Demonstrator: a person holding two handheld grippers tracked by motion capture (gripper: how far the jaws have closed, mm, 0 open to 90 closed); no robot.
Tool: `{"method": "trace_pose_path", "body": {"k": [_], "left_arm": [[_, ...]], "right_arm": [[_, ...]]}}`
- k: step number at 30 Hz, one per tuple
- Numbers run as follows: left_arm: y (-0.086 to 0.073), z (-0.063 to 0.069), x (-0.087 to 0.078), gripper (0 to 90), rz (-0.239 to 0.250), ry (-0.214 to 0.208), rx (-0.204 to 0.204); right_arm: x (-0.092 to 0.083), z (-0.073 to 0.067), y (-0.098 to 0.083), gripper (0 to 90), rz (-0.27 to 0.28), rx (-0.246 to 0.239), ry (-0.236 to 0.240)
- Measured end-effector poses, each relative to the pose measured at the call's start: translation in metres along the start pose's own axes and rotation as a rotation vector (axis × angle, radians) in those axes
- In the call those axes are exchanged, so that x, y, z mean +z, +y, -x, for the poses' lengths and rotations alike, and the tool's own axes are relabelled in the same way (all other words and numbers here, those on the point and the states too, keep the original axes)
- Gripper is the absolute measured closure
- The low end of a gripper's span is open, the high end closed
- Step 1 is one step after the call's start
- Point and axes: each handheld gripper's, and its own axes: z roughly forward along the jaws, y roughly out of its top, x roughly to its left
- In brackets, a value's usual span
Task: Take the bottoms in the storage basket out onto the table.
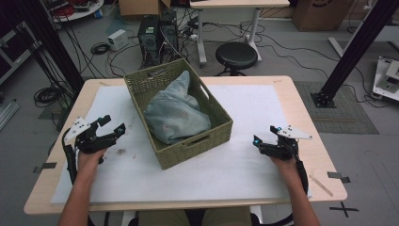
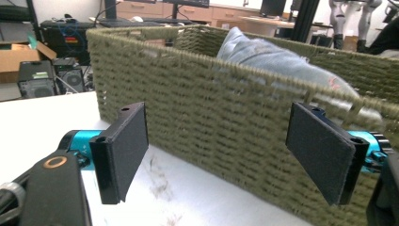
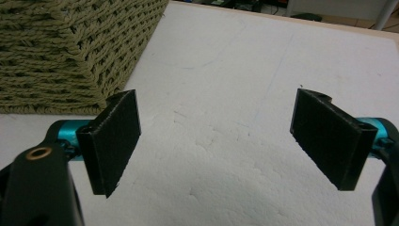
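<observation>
Facing basket [image 2: 226, 108], L claw [image 2: 226, 155] agape

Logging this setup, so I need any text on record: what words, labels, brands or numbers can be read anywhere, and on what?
No readable text anywhere.
Cardboard box, top right in the high view: dark mark, too small to read.
Woven basket, blue cloth, white table cover: no labels.
Left claw and right claw: no markings.

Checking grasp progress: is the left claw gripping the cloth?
No, the left claw is open beside the basket; the cloth lies inside.
</observation>
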Motion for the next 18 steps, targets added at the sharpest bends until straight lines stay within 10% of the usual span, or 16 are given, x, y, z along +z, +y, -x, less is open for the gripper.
{"method": "trace_pose_path", "body": {"k": [18], "left_arm": [[0.053, 0.013, 0.025, 21.5, -0.063, -0.102, 0.046]], "right_arm": [[0.000, 0.000, 0.000, 16.9, 0.003, -0.010, -0.001]]}}
